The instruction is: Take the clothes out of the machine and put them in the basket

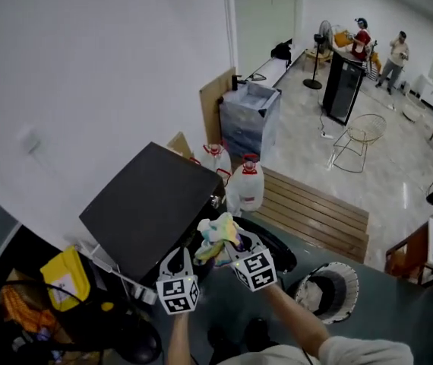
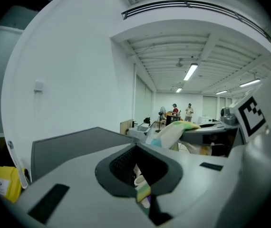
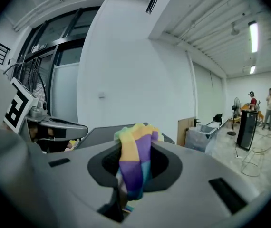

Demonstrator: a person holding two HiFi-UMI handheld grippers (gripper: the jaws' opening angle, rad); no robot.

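Note:
A multicoloured cloth point(image 1: 216, 230) in pastel yellow, blue and purple hangs between both grippers above the open top of the washing machine point(image 1: 279, 255). The dark lid point(image 1: 148, 204) stands raised to the left. My left gripper point(image 1: 182, 255) is shut on a small edge of the cloth point(image 2: 142, 192). My right gripper point(image 1: 232, 244) is shut on a thicker fold of it point(image 3: 134, 165). From the left gripper view, the right gripper point(image 2: 221, 133) shows at the right, with the cloth point(image 2: 173, 131) draped over it. A round white-rimmed basket point(image 1: 347, 276) sits to the right of the machine.
Two detergent jugs point(image 1: 248, 185) stand behind the machine by a slatted wooden bench point(image 1: 315, 213). A yellow bag point(image 1: 64, 276) lies at the lower left. Farther off are a wrapped box point(image 1: 248, 116), a wire chair point(image 1: 362, 134) and two people point(image 1: 362, 40).

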